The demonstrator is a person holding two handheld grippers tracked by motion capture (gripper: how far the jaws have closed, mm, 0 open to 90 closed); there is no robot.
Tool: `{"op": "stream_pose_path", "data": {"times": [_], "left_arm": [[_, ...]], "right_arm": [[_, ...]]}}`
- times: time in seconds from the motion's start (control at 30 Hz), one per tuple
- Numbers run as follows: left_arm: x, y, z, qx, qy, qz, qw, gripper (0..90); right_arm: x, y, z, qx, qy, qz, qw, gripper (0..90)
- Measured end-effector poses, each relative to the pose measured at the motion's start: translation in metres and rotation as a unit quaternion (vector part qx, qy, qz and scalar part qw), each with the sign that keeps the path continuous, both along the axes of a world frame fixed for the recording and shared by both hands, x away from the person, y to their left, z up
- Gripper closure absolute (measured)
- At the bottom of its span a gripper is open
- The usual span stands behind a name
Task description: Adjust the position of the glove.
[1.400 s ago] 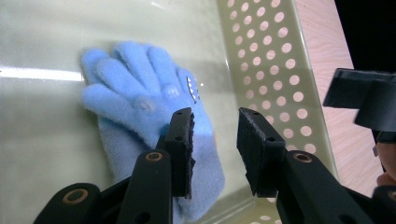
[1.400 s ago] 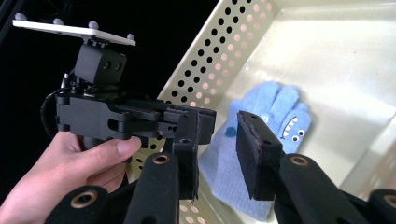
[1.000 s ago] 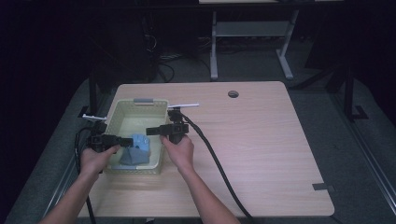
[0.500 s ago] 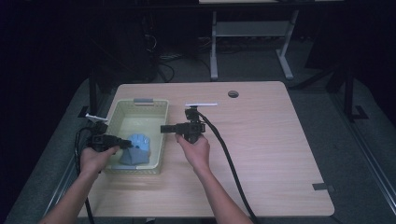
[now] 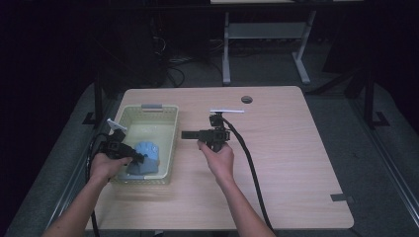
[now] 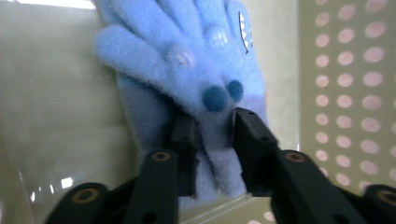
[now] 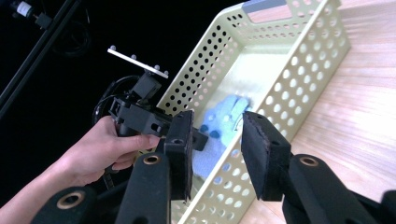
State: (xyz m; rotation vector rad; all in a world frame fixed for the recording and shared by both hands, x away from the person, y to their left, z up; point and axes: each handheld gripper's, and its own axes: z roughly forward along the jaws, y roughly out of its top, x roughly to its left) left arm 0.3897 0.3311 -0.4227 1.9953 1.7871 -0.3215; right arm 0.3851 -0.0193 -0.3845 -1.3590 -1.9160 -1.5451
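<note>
A fuzzy blue glove (image 5: 148, 150) lies at the near end of a pale yellow perforated basket (image 5: 148, 109) on the left of the wooden table. My left gripper (image 5: 140, 159) reaches into the basket from the left. In the left gripper view, its jaws have just been closing, and the left gripper (image 6: 215, 135) now pinches a fold of the glove (image 6: 187, 56) between its pads. My right gripper (image 5: 185, 134) is open over bare table just right of the basket, pointing left. In the right gripper view, nothing sits between the jaws of the right gripper (image 7: 217, 140), and the glove (image 7: 224, 116) lies beyond them in the basket (image 7: 299, 79).
The right gripper's black cable (image 5: 249, 165) trails across the table toward the near edge. A round cable hole (image 5: 246, 99) sits near the far edge and a grey tape strip (image 5: 342, 198) at the near right. The floor and a desk frame beyond are dark.
My right gripper has drawn back rightward out of the basket and now sits over the table. The left gripper stayed at the glove and its jaws narrowed on it.
</note>
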Motion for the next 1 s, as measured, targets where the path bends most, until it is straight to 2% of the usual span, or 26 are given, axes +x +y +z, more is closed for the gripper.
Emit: {"op": "stream_pose_path", "data": {"times": [0.03,0.1,0.13,0.17,0.23,0.33,0.43,0.53,0.6,0.67,0.73,0.8,0.93,1.0], "left_arm": [[0.001,-0.001,0.000,0.004,0.001,0.000,1.0000,72.6],[0.001,-0.003,0.001,0.002,-0.007,0.003,1.0000,81.9],[0.001,-0.002,0.001,0.000,-0.007,-0.003,1.0000,84.6],[0.002,-0.001,0.002,-0.004,-0.013,-0.007,0.9999,85.0],[0.001,0.000,0.007,-0.020,-0.015,0.004,0.9997,85.3],[0.002,0.005,0.016,-0.043,-0.020,0.006,0.9989,85.6],[0.004,0.009,0.026,-0.040,-0.017,-0.011,0.9990,85.7],[0.007,0.012,0.027,-0.037,-0.004,-0.021,0.9991,85.6],[0.008,0.012,0.025,-0.026,0.005,-0.026,0.9993,85.6],[0.010,0.011,0.021,-0.001,0.014,-0.029,0.9995,85.5],[0.011,0.012,0.020,-0.002,0.019,-0.034,0.9992,85.5],[0.013,0.012,0.020,0.011,0.024,-0.043,0.9987,85.6],[0.017,0.010,0.015,0.057,0.027,-0.057,0.9964,85.2],[0.018,0.008,0.012,0.074,0.025,-0.050,0.9957,82.8]], "right_arm": [[0.000,0.000,0.000,0.000,0.000,0.000,1.0000,63.4],[0.000,-0.003,-0.001,-0.001,0.001,-0.003,1.0000,63.2],[-0.001,-0.006,-0.001,-0.002,0.001,-0.006,1.0000,63.0],[-0.001,-0.006,-0.001,-0.002,0.002,-0.007,1.0000,62.9],[-0.001,-0.008,-0.001,-0.001,0.001,-0.008,1.0000,63.0],[-0.001,-0.011,-0.001,-0.002,0.000,-0.013,0.9999,63.0],[-0.001,-0.011,-0.001,-0.003,0.001,-0.014,0.9999,63.0],[-0.001,-0.009,-0.002,-0.007,0.002,-0.015,0.9999,63.0],[-0.001,-0.008,-0.003,-0.008,0.002,-0.015,0.9999,63.0],[-0.001,-0.008,-0.004,-0.008,0.003,-0.014,0.9999,63.0],[-0.001,-0.008,-0.006,-0.011,0.004,-0.014,0.9998,62.9],[0.000,-0.009,-0.007,-0.012,0.006,-0.014,0.9998,62.9],[0.000,-0.010,-0.011,-0.013,0.009,-0.018,0.9997,62.8],[0.000,-0.011,-0.012,-0.012,0.010,-0.018,0.9997,62.8]]}}
